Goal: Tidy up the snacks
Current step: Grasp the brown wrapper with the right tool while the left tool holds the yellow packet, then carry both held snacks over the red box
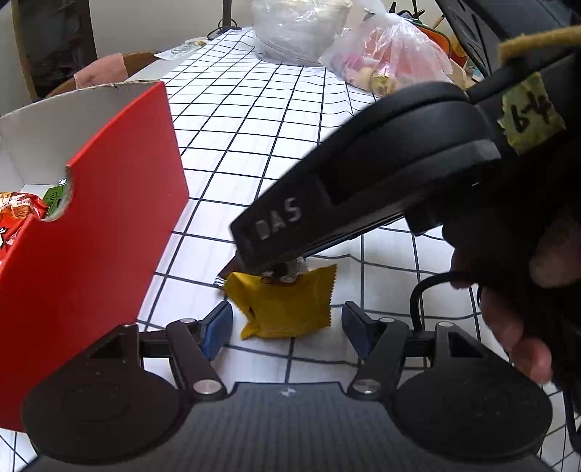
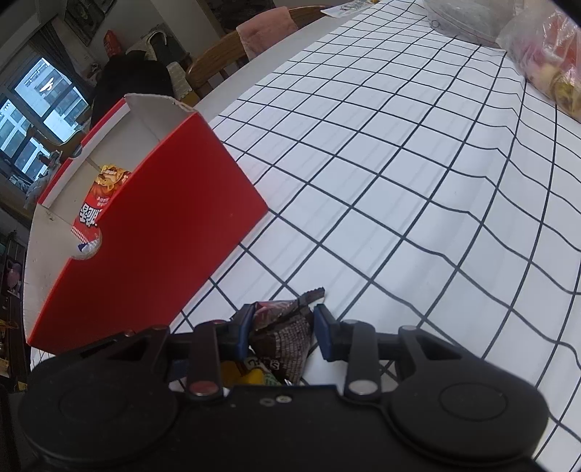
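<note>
Partly done: red box at left on the checked desk already holding a red Korean-lettered packet. Left hand-held gripper spread apart around the yellow packet, not gripping. Right hand-held gripper clamped on a dark brown wrapper, not yet boxed. Readable: "DAS", taped "64".

One red cardboard box stands on the tabletop. Inside it, two snack packs show: one red pack and one green pack. Outside the box lie two wrapped snacks: one yellow packet and one dark brown packet. At the far end sit two clear plastic bags: one pale bag and one pinkish bag with contents too blurred to count. Two claws are in view, the left claw and the right claw. One wooden chair stands beyond.
</note>
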